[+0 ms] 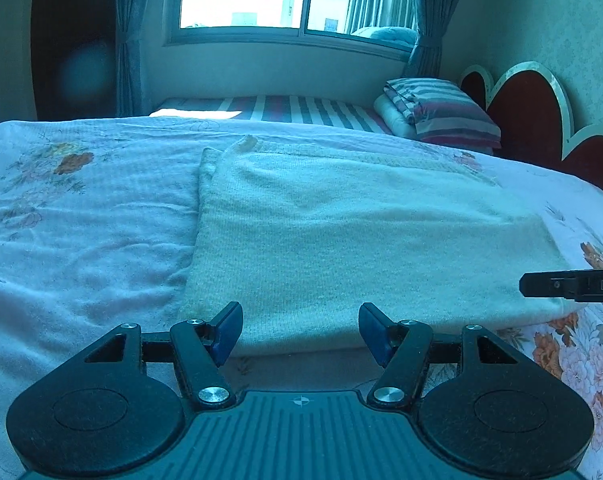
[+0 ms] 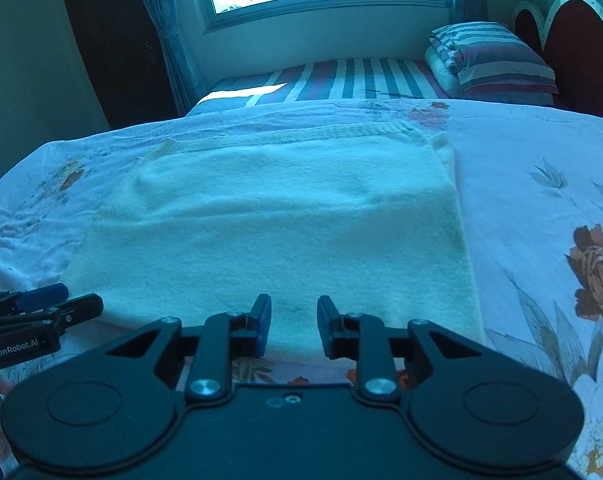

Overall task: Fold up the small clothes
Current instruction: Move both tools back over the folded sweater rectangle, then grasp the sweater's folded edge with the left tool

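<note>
Now folded cream sweater (image 1: 341,232) just ahead of both claws: left claw (image 1: 300,332) wide, right claw (image 2: 293,326) narrow, both empty.

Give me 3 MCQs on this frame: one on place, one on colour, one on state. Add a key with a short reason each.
1. Where does the folded striped bedding sit?
A. At the far end of the bed by the headboard
B. On the cream garment
C. On the windowsill

2. What colour are the left gripper pads?
A. Red
B. Blue
C. White

3. What is the state of the cream garment?
A. Hanging from a gripper
B. Crumpled in a heap
C. Lying flat on the floral bedspread, held by neither gripper

Key: 1 A, it is stacked beside the red headboard. 2 B, both pads show blue. 3 C, the left gripper and right gripper both stand open at its near edge with nothing between the pads.
</note>
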Tool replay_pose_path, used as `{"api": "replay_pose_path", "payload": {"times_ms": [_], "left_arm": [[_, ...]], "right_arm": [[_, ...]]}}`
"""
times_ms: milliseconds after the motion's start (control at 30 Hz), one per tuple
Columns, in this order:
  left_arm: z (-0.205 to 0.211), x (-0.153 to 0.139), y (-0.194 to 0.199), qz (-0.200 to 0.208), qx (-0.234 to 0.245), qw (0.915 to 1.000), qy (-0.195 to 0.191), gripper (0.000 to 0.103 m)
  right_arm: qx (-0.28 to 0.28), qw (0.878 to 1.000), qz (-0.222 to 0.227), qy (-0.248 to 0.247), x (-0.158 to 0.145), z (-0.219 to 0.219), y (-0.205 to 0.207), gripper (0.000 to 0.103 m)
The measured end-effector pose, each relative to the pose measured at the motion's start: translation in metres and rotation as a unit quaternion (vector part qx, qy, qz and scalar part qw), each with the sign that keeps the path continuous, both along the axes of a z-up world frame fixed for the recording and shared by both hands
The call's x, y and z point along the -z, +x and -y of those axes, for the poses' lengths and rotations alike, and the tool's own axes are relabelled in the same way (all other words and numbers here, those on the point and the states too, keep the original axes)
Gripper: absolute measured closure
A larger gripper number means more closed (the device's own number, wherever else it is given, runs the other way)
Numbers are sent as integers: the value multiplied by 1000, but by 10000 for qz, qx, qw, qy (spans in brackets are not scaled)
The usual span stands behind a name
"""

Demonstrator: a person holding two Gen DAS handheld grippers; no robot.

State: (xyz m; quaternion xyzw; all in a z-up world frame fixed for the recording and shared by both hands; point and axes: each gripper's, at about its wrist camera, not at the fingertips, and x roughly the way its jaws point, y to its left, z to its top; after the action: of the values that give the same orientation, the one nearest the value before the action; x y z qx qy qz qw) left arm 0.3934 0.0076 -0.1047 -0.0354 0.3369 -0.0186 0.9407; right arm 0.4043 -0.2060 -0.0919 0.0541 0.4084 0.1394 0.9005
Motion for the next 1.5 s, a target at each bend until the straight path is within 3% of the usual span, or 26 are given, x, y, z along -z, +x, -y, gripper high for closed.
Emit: {"api": "replay_pose_path", "payload": {"times_ms": [167,367,433,500,567,667,867,933,1067,1133,1200,1267,1500], "left_arm": [[-5,14,3,-200,-126,9997,41,39],[-34,13,-12,-367,-589,9976,-58,39],[-47,16,-20,-388,-801,9955,-331,39],[-56,15,-28,-283,-882,9919,-865,39],[-65,18,-29,-249,-907,9819,-1642,39],[-75,33,-24,-246,-1049,9548,-2771,39],[-79,60,-17,-86,-1439,9040,-4026,39],[-77,66,-15,42,-1564,8934,-4212,39],[-65,71,0,157,-1626,8924,-4206,40],[-63,75,15,156,-1632,8920,-4212,54],[-64,84,26,93,-1778,8842,-4318,73],[-64,89,31,102,-1899,8799,-4355,85],[-52,95,33,309,-2028,8754,-4378,86]], "right_arm": [[26,9997,-204,-166,18,5,7,82],[130,9995,-266,-115,15,27,7,82],[103,9996,-233,-157,12,26,6,81],[73,9999,-95,-87,7,25,3,77],[48,10000,58,9,3,23,1,77],[14,9997,235,71,1,18,2,77],[-28,9987,435,247,-2,12,7,88],[-38,9983,488,320,-3,11,11,93],[-94,9976,551,413,-2,3,20,96],[-110,9974,574,426,-2,-2,26,97],[-136,9972,594,440,-2,-6,32,96],[-150,9969,614,472,-1,-10,38,96],[-172,9966,553,593,9,-25,66,97]]}}
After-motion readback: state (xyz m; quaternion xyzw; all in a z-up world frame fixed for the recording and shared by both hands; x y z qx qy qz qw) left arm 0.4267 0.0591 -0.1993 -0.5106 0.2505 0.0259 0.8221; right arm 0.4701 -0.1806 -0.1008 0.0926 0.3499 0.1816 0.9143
